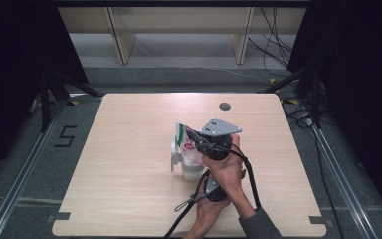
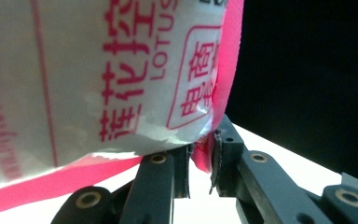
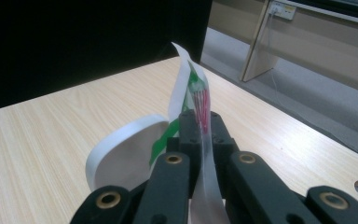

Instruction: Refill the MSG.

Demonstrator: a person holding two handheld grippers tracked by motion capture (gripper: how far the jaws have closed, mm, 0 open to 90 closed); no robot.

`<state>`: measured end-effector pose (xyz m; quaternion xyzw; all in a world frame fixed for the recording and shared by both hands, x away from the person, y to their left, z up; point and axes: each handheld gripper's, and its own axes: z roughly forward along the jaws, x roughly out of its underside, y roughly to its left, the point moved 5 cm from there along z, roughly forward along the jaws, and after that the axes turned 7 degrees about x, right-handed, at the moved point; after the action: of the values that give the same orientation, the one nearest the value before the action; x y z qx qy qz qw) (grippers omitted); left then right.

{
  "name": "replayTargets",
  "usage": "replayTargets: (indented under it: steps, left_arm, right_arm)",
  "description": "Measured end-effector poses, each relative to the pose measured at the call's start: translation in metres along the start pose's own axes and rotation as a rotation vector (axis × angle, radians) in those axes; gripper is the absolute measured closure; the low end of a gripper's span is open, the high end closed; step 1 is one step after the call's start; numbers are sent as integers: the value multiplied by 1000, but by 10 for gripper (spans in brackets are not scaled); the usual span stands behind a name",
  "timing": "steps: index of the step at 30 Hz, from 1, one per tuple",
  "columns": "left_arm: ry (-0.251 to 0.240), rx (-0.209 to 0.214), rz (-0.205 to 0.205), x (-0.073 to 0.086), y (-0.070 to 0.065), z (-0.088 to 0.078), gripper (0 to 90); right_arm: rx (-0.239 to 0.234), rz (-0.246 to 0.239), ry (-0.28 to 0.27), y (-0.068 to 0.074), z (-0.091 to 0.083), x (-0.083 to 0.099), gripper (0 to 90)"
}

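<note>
while pinched, packet (image 1: 189,144) sits probably mid-table (image 1: 129,199).

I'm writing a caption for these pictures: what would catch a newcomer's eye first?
First, the white plastic packet with pink and green print, held up above the middle of the light wooden table. The left gripper pinches its pink edge from below, and the right gripper is clamped on its thin top edge. Beside it in the right gripper view curves a white rounded piece.
</note>
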<state>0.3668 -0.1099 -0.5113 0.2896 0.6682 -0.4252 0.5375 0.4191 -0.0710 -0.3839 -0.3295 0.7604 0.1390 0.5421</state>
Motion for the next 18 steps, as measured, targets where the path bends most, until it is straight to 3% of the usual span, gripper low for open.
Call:
replayTargets:
  steps: [18]
  left_arm:
    - [0, 1, 2, 0, 0, 0, 793]
  right_arm:
    - [3, -1, -3, 1, 1, 0, 887]
